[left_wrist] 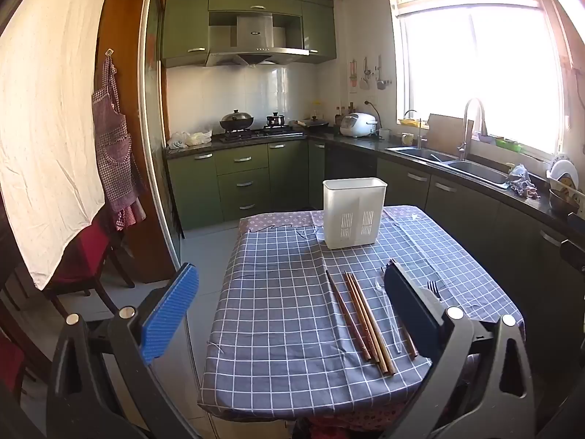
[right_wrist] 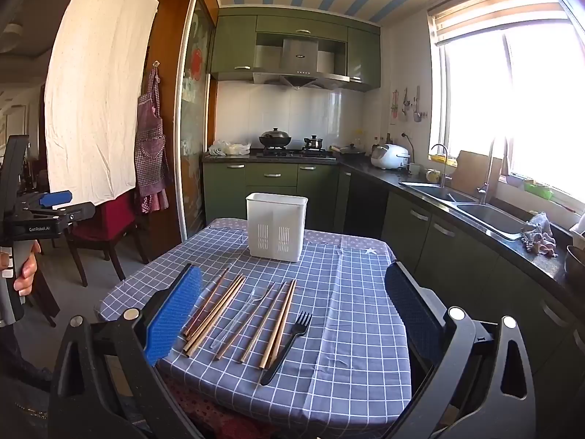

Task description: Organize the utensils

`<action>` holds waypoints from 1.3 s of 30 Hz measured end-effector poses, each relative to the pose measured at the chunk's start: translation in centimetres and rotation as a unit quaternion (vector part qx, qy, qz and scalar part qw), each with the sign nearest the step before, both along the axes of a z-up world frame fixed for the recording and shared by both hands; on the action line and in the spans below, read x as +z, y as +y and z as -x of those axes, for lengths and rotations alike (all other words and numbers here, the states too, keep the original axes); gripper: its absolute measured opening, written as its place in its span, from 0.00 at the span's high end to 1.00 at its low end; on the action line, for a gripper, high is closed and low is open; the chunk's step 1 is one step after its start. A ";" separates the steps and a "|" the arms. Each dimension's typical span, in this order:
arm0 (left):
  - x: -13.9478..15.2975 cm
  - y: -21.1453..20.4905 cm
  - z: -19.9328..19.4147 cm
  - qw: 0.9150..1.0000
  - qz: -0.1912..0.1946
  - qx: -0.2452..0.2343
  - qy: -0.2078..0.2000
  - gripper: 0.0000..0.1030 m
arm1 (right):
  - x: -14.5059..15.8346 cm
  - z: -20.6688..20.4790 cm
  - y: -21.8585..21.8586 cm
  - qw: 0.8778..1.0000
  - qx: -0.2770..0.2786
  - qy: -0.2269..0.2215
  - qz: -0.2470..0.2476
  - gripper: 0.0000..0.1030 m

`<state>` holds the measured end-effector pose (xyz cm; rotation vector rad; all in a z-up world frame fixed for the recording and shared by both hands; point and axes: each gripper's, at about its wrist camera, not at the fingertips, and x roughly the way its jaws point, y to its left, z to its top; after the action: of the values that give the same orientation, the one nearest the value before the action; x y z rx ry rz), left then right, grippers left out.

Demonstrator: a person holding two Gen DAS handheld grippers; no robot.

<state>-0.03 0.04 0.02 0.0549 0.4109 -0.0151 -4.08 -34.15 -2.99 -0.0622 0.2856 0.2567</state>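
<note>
A white slotted utensil holder [right_wrist: 276,225] stands upright at the far end of the blue checked table [right_wrist: 351,314]; it also shows in the left wrist view [left_wrist: 354,212]. Several brown chopsticks [right_wrist: 234,314], a clear plastic spoon [right_wrist: 241,314] and a black plastic fork [right_wrist: 289,344] lie side by side near the front edge. In the left wrist view the chopsticks [left_wrist: 365,318] and fork [left_wrist: 433,289] lie by the right finger. My right gripper [right_wrist: 292,314] is open and empty above the utensils. My left gripper [left_wrist: 292,311] is open and empty, held left of the table [right_wrist: 55,199].
Green kitchen cabinets [right_wrist: 270,183], a stove with pots [right_wrist: 292,146] and a sink counter [right_wrist: 475,212] surround the table at the back and right. A red chair [right_wrist: 106,226] and a hanging apron [right_wrist: 150,153] are to the left. A white sheet [right_wrist: 95,109] hangs there too.
</note>
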 end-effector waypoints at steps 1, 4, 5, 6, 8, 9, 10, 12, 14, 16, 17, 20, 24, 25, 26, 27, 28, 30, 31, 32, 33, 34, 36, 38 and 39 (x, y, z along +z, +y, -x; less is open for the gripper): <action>0.0 0.0 0.0 1.000 0.001 0.000 -0.001 0.06 | 0.0 0.0 0.0 1.000 0.000 0.000 0.001 0.04; 0.0 -0.1 0.0 1.000 0.000 0.001 0.000 0.06 | -0.1 0.5 0.2 1.000 0.002 -0.001 0.003 0.04; 0.0 -0.1 0.0 1.000 0.002 0.000 0.000 0.06 | -0.1 0.6 0.2 1.000 0.002 -0.001 0.004 0.04; 0.0 -0.2 0.0 1.000 0.001 0.000 0.000 0.06 | -0.4 0.0 0.7 1.000 0.002 0.003 0.005 0.04; 0.0 -0.4 0.0 1.000 -0.002 0.001 0.001 0.06 | -0.5 0.1 0.9 1.000 0.002 0.003 0.005 0.04; 0.0 -0.5 0.1 1.000 -0.002 0.000 0.002 0.06 | -0.6 0.1 0.9 1.000 0.001 0.004 0.005 0.04; -0.1 -0.1 0.1 1.000 0.002 0.000 0.001 0.06 | -0.6 -0.5 0.9 1.000 0.001 0.005 0.006 0.04; -0.1 -0.3 0.2 1.000 0.000 0.000 0.002 0.06 | -0.7 -0.4 1.0 1.000 0.001 0.005 0.005 0.04; -0.1 0.0 0.0 1.000 0.003 0.001 0.003 0.06 | -0.4 -0.7 0.5 1.000 0.003 0.006 0.005 0.04; -0.1 0.1 0.0 1.000 0.004 0.001 0.004 0.06 | -0.4 -0.7 0.5 1.000 0.002 0.006 0.005 0.04; -0.6 0.2 0.0 1.000 0.004 0.002 0.004 0.06 | -0.4 -0.6 0.6 1.000 0.002 0.006 0.005 0.04; -0.6 0.2 0.0 1.000 0.005 0.001 0.005 0.06 | -0.5 -0.7 0.6 1.000 0.002 0.007 0.005 0.04; -0.6 0.1 -0.2 1.000 0.004 -0.001 0.007 0.06 | -0.5 -0.7 0.6 1.000 0.002 0.007 0.005 0.04; -0.7 0.0 -0.2 1.000 0.003 -0.002 0.007 0.06 | -0.5 -0.7 0.6 1.000 0.002 0.007 0.005 0.04; -0.7 0.0 -0.2 1.000 0.002 -0.002 0.007 0.06 | -0.5 -0.7 0.6 1.000 0.001 0.008 0.005 0.04; -0.7 -0.1 -0.2 1.000 0.002 -0.002 0.008 0.06 | -0.6 -0.7 0.6 1.000 0.002 0.008 0.005 0.04; -0.7 -0.1 -0.2 1.000 0.002 -0.003 0.008 0.06 | -0.6 -0.7 0.6 1.000 0.002 0.009 0.005 0.04; -0.6 -0.1 -0.3 1.000 0.002 -0.003 0.009 0.06 | -0.7 -0.8 0.6 1.000 0.002 0.010 0.005 0.04; -0.6 0.0 -0.3 1.000 0.002 -0.002 0.010 0.06 | -0.8 -0.8 0.6 1.000 0.002 0.011 0.006 0.04; -0.6 0.0 -0.3 1.000 0.002 -0.002 0.010 0.06 | -0.8 -0.8 0.6 1.000 0.002 0.011 0.006 0.04; -0.7 0.0 -0.3 1.000 0.002 -0.002 0.009 0.06 | -0.8 -0.8 0.6 1.000 0.003 0.011 0.006 0.04; -0.7 0.0 -0.3 1.000 0.003 -0.002 0.009 0.06 | -0.7 -0.8 0.5 1.000 0.003 0.012 0.006 0.04; -0.7 0.0 -0.3 1.000 0.003 -0.004 0.010 0.06 | -0.6 -0.8 0.5 1.000 0.003 0.012 0.005 0.04; -0.8 0.0 -0.3 1.000 0.002 -0.003 0.010 0.06 | -0.6 -0.8 0.5 1.000 0.002 0.013 0.006 0.04; -0.8 -0.1 -0.3 1.000 0.001 -0.003 0.011 0.06 | -0.6 -0.9 0.5 1.000 0.003 0.014 0.006 0.04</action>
<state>0.29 -0.08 -0.81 0.0536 0.4322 -0.0226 -3.22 -33.64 -3.61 -0.0705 0.3149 0.2613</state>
